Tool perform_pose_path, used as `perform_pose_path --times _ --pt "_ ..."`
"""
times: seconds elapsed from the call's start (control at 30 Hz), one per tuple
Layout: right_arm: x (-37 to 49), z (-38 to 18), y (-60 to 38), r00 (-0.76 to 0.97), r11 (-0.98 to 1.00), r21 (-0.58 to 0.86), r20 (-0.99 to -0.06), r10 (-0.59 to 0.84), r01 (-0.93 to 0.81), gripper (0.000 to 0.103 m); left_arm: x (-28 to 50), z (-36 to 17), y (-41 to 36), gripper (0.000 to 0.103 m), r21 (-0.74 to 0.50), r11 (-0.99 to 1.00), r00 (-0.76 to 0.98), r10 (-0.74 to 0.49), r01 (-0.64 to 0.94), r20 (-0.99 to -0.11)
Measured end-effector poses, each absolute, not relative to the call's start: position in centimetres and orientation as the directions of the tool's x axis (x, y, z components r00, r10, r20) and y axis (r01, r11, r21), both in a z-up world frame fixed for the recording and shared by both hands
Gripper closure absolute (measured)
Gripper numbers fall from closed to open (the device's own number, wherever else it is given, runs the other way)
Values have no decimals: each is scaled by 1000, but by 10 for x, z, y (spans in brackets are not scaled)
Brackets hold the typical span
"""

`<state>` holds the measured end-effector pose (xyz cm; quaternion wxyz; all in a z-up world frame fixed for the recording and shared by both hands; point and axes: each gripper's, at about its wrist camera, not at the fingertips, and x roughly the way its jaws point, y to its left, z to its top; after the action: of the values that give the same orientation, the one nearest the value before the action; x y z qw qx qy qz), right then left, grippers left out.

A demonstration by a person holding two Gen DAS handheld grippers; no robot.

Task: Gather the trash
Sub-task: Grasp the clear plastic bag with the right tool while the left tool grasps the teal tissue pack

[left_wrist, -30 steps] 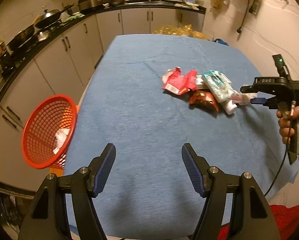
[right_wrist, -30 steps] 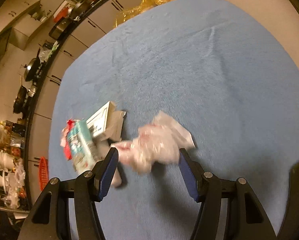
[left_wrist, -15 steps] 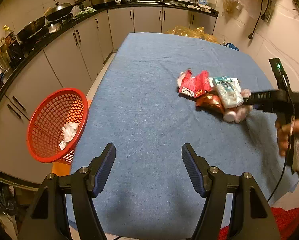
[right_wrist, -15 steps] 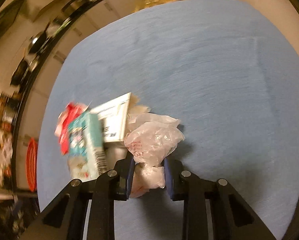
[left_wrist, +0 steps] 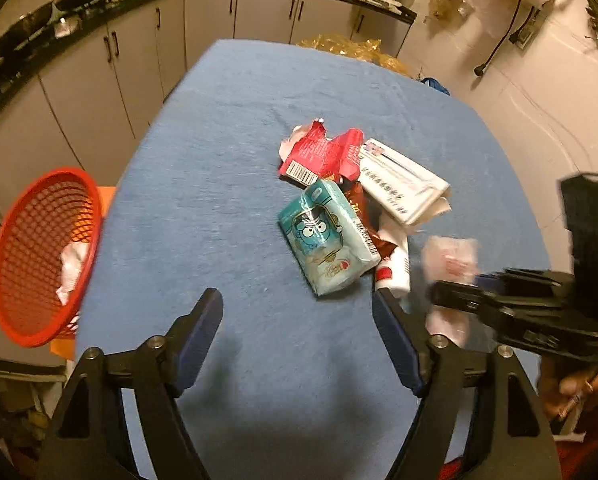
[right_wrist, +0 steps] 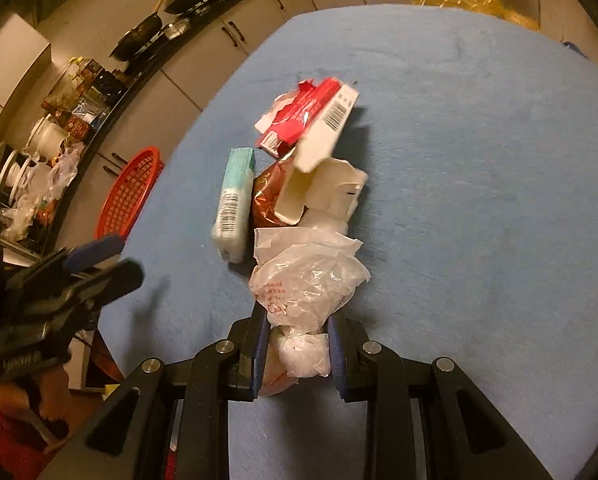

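Fingers [right_wrist: 259, 344] of the right gripper [right_wrist: 297, 346] are clenching a crumpled plastic bag [right_wrist: 307, 280], which is bulging forward past the fingertips, its long axis running along them toward the trash pile [left_wrist: 339, 216] on the blue table [left_wrist: 219, 200]. Left gripper [left_wrist: 297, 320] is hanging spread, gripping nothing, near the red basket [left_wrist: 39, 256].

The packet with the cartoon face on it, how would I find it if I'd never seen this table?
Look at the blue-covered table, then the trash pile in its middle. The teal plastic packet with a cartoon face lies at the pile's near left edge, beside the torn red wrapper and white cardboard box; nothing else there is teal.
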<state>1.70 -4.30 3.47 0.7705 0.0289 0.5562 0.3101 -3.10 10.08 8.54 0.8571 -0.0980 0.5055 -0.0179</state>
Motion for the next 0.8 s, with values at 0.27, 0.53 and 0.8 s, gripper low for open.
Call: perform_pose_path --times 0.27,0.53,0.8 --pt "7 54 -88 281 862 364 -838 469 -354 74 16 59 93 21 -292 948 421 -215 -127 -881" --pt "-9 62 -134 327 902 340 -849 416 -265 74 45 32 86 24 -318 932 389 -231 -174 -892" --pt "-18 66 -156 349 918 337 -852 392 -209 74 19 35 86 77 -344 933 431 -269 -106 -861"
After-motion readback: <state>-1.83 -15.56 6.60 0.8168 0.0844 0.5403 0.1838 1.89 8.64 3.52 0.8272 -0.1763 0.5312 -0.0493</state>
